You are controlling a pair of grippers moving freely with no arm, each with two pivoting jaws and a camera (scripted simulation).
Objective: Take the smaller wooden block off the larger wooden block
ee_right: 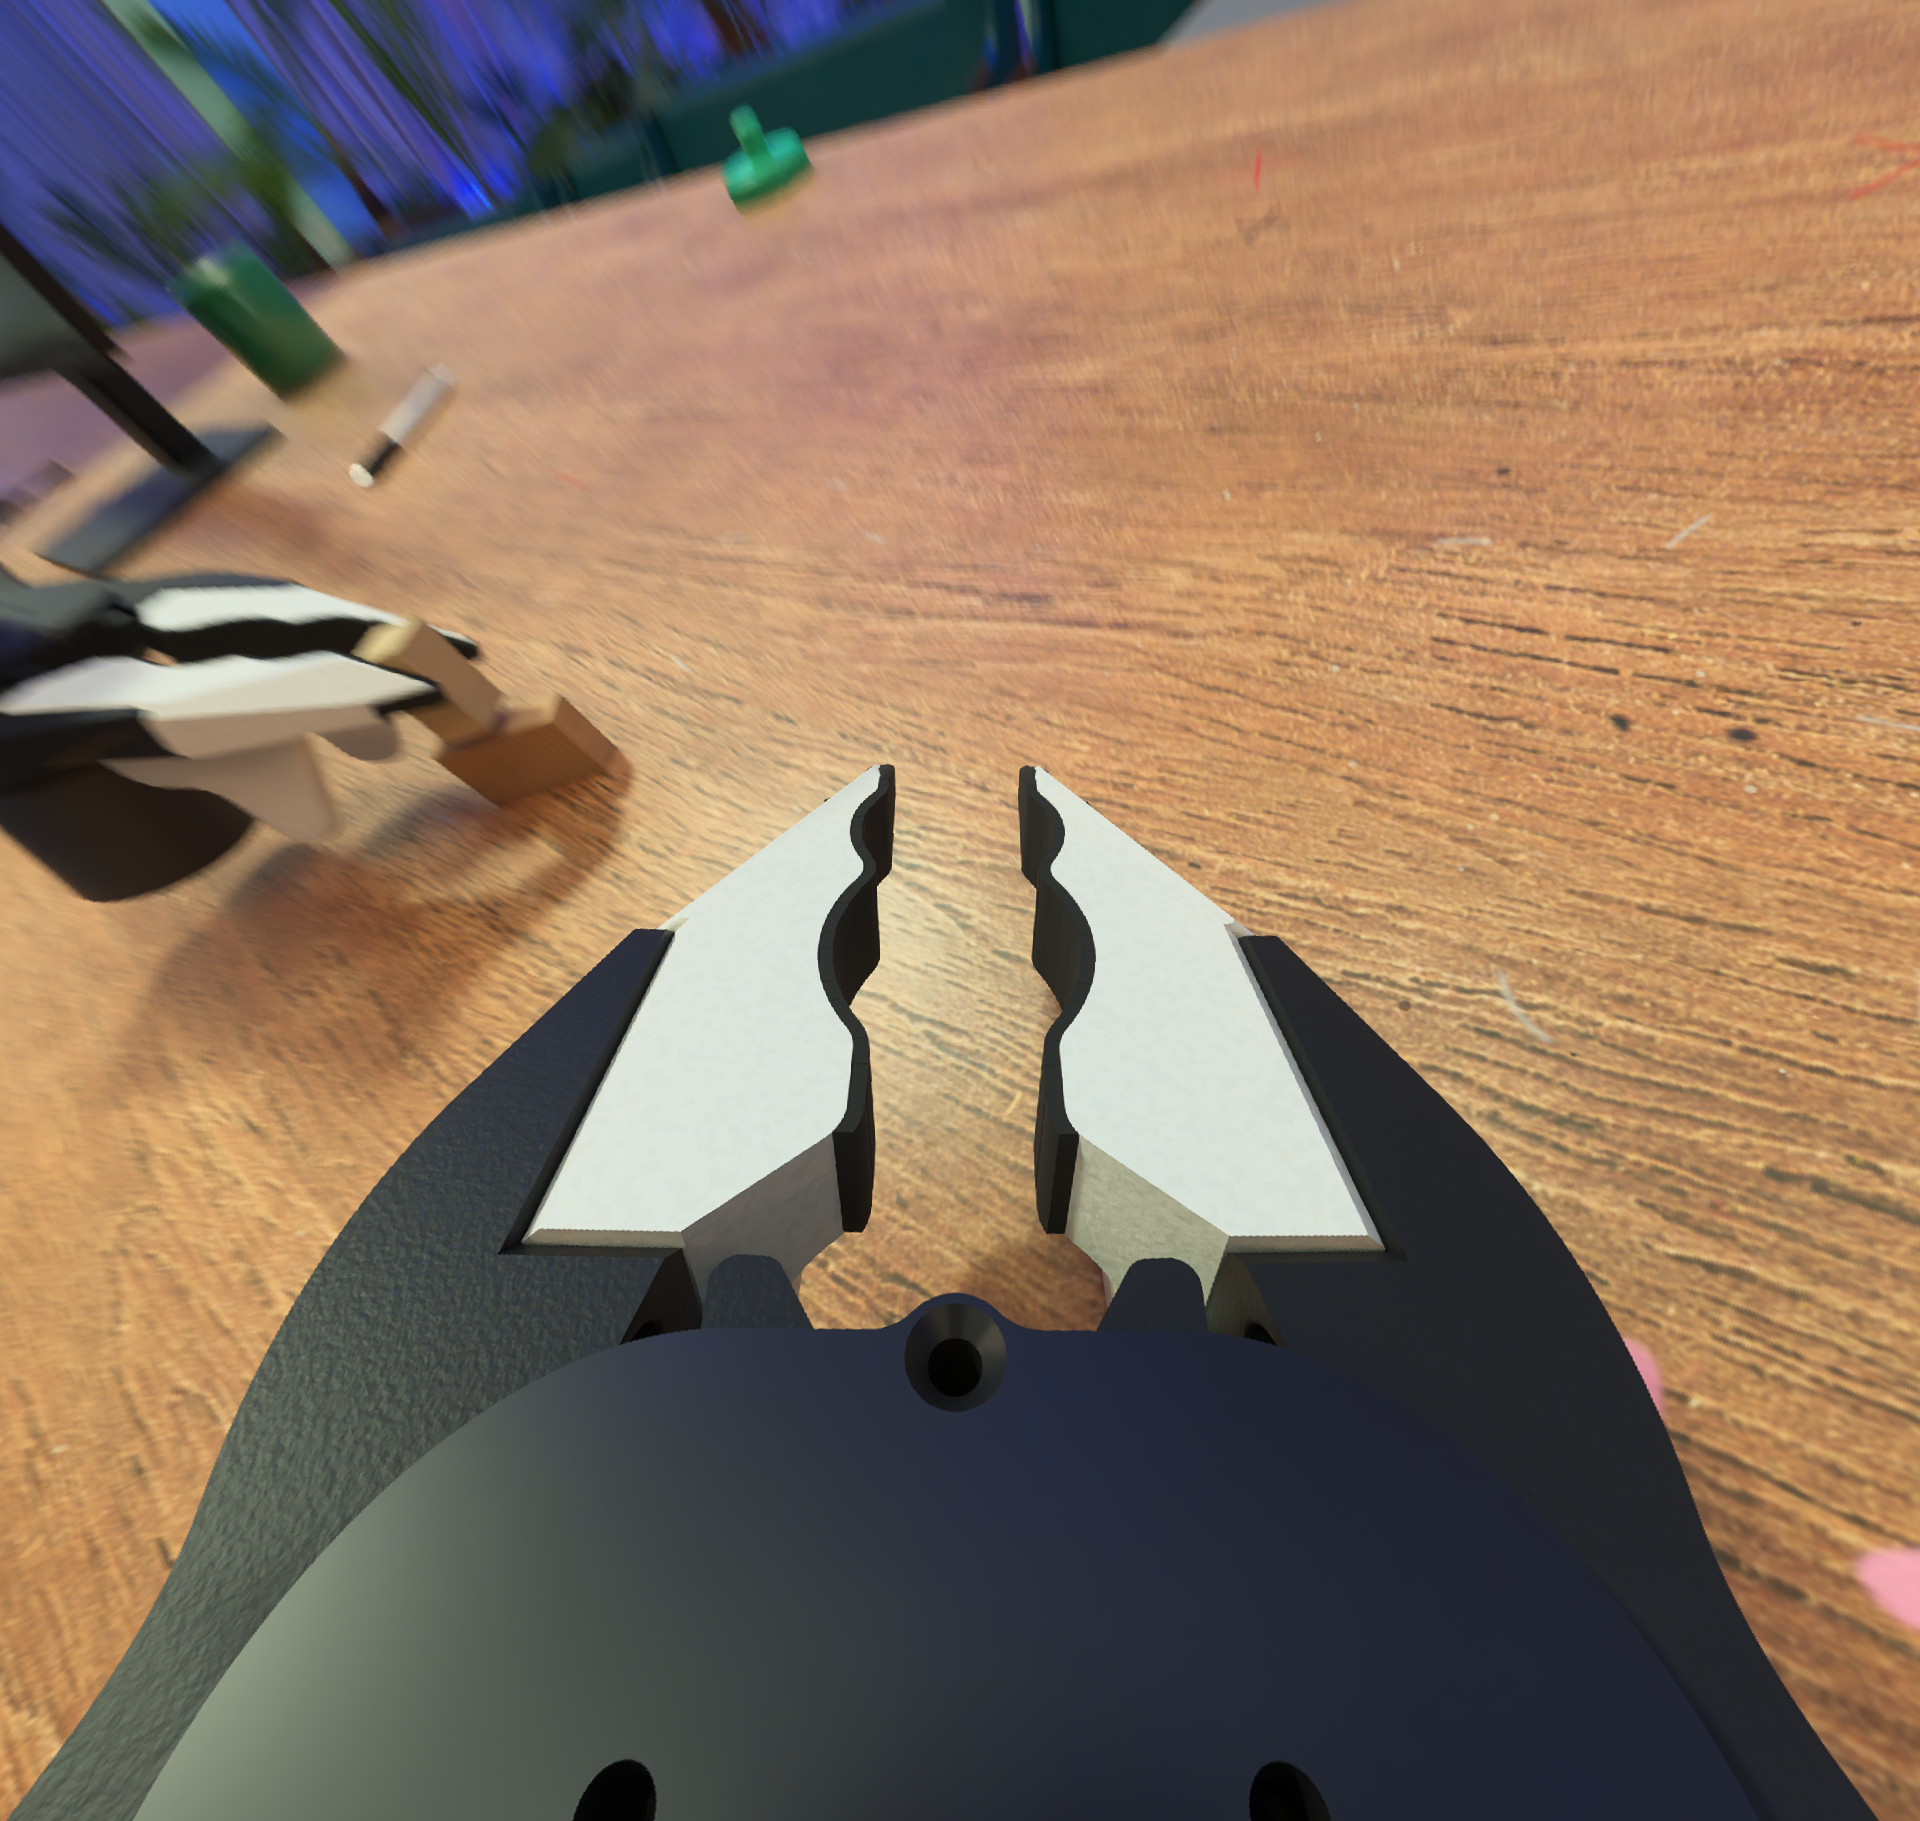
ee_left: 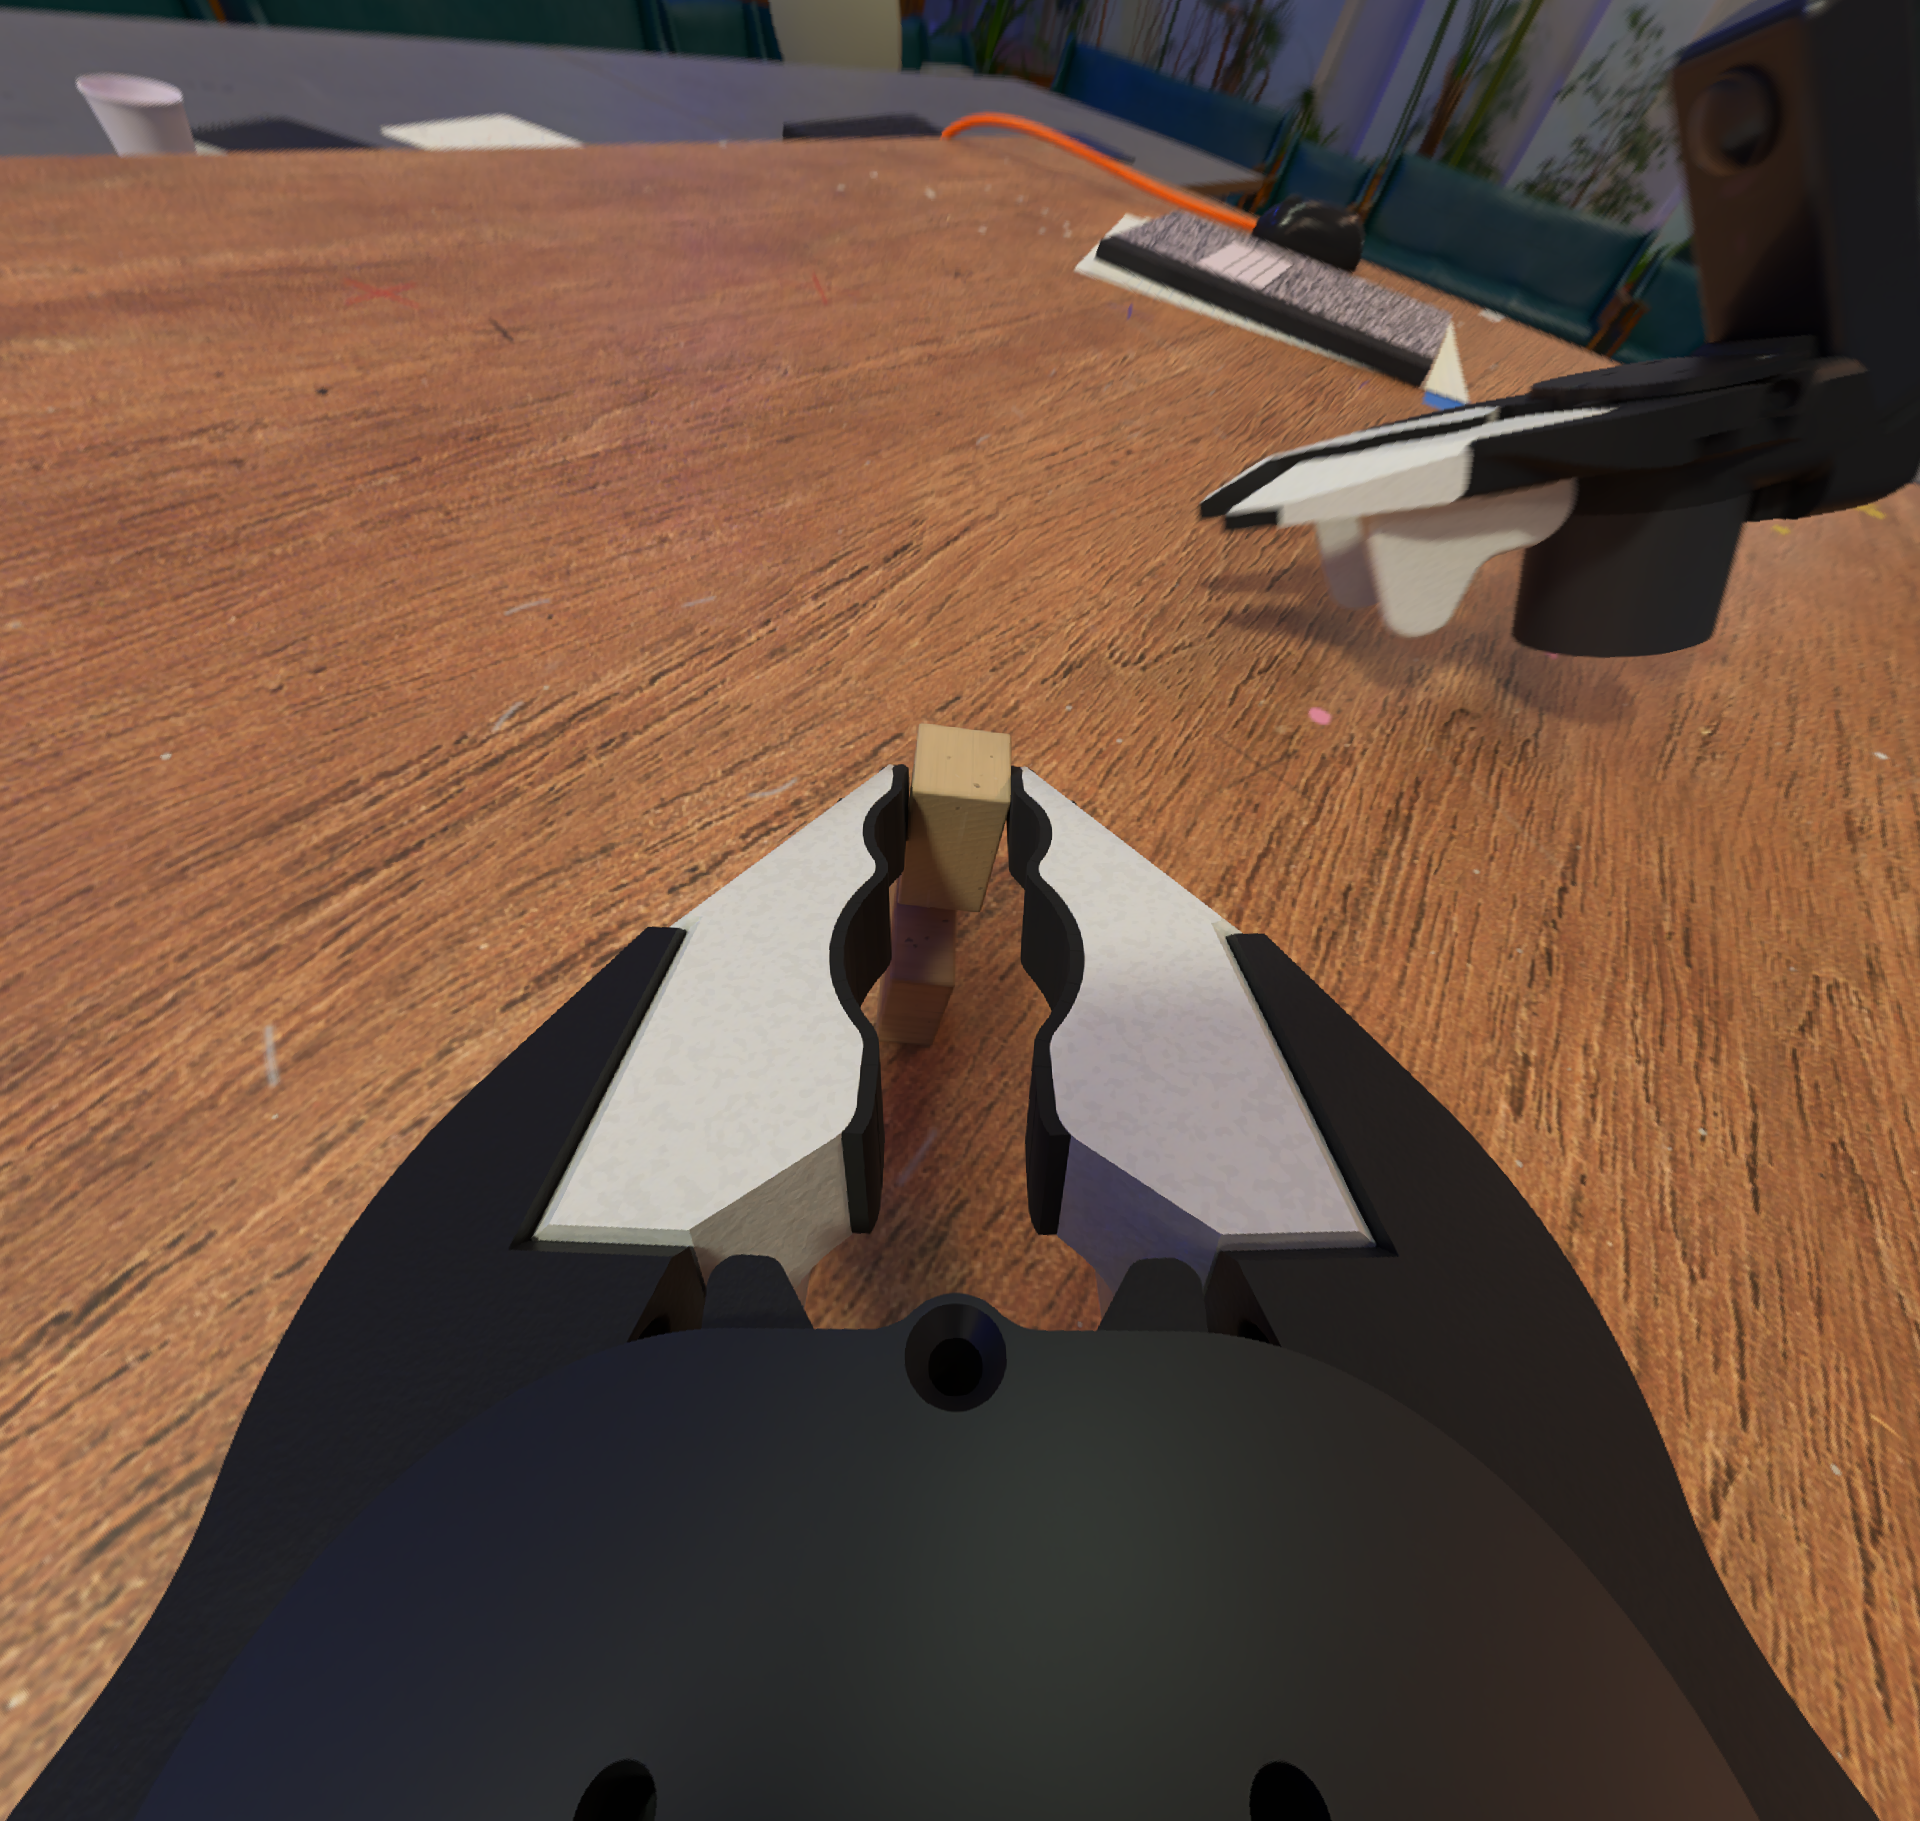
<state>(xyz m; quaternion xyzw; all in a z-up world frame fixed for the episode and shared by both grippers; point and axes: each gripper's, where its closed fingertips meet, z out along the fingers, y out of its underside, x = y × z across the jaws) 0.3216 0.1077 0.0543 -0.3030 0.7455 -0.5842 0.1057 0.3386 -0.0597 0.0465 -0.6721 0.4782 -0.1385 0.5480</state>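
Note:
In the left wrist view my left gripper (ee_left: pixel 961 784) is shut on the smaller, light wooden block (ee_left: pixel 961 815), gripped at the fingertips. The larger, darker wooden block (ee_left: pixel 916 987) lies on the table just below it, partly hidden by the left finger. In the right wrist view the small block (ee_right: pixel 442 675) hangs tilted in the left gripper (ee_right: pixel 431 665), its lower end at the top of the larger block (ee_right: pixel 535 745); I cannot tell if they touch. My right gripper (ee_right: pixel 956 774) is open and empty over bare table, to the right of the blocks; it also shows in the left wrist view (ee_left: pixel 1236 509).
The wooden table (ee_left: pixel 520 524) carries a white cup (ee_left: pixel 135 114), a keyboard (ee_left: pixel 1278 291) with an orange cable (ee_left: pixel 1091 161) at the far side. The right wrist view shows a green cylinder (ee_right: pixel 255 327), a small green piece (ee_right: pixel 767 166), a pen (ee_right: pixel 400 426) and a black stand (ee_right: pixel 135 483).

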